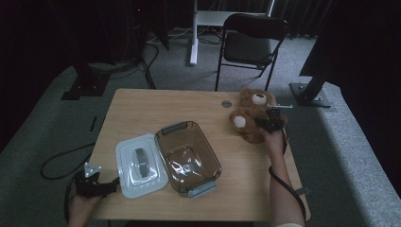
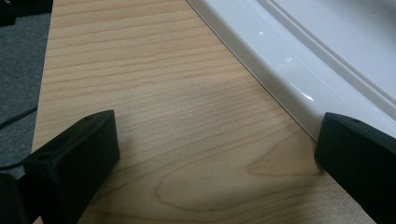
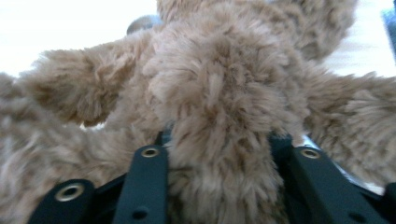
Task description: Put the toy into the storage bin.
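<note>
Over at the counter's [image 1: 142, 106] far right corner, your right tool [image 1: 270, 121] has its jaws squeezed onto the teddy bear [image 1: 250, 116], probably to lift it, while your left tool [image 1: 97, 185] idles open beside the white lid [image 1: 140, 164].

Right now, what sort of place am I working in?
Probably a lab or studio, not a home: a light wooden table on grey carpet, a black folding chair, and black metal stand bases beside dark curtains.

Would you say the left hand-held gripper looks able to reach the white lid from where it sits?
Probably yes. The left hand-held gripper sits open beside the lid, with bare table between its jaws and the lid's rim close by one jaw; nothing lies in the way.
</note>
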The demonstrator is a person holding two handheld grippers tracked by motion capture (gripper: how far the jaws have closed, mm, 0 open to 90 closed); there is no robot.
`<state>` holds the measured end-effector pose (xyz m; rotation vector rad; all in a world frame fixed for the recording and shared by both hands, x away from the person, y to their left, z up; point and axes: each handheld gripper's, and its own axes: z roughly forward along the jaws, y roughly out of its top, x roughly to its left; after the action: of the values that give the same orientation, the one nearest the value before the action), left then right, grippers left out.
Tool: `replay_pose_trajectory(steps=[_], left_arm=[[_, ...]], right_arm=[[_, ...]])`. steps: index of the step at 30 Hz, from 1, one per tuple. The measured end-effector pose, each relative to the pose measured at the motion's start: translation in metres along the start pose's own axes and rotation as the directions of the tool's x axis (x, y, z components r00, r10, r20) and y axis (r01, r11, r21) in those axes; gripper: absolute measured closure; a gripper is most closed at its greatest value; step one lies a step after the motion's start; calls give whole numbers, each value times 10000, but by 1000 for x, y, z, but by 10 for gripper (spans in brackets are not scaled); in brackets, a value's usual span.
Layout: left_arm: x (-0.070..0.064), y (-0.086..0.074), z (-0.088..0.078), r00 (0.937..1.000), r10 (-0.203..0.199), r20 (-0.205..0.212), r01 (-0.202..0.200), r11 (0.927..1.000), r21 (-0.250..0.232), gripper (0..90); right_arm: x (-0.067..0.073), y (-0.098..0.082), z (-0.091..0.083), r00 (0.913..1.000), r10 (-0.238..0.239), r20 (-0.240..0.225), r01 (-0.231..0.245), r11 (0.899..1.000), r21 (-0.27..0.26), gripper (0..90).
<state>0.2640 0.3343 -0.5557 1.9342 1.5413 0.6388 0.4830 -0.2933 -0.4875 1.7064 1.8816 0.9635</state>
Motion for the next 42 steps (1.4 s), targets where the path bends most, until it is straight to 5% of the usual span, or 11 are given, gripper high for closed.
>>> replay_pose_trajectory(steps=[12, 13, 23, 30, 40, 42], left_arm=[[0, 0, 0, 10000, -23, -25, 23, 10000, 2, 6], [0, 0, 0, 10000, -26, -26, 26, 10000, 1, 6], [0, 0, 0, 10000, -19, -27, 20, 10000, 7, 6], [0, 0, 0, 10000, -17, -28, 17, 10000, 8, 6], [0, 0, 0, 10000, -22, -27, 22, 10000, 6, 6], [0, 0, 0, 10000, -22, -27, 22, 10000, 6, 6]], right_arm=[[7, -3, -52, 9987, 95, -506, -162, 9909, -1339, 728], [12, 1, -70, 9977, -197, -654, 81, 9849, -1730, 728], [48, 9, -140, 9817, -981, -1631, 408, 9454, -3232, 726], [85, 3, -180, 9517, -1856, -2446, 755, 9136, -3994, 724], [152, -11, -217, 8800, -3333, -3384, 1517, 8724, -4646, 723], [159, -13, -218, 8735, -3453, -3433, 1589, 8686, -4693, 723]])
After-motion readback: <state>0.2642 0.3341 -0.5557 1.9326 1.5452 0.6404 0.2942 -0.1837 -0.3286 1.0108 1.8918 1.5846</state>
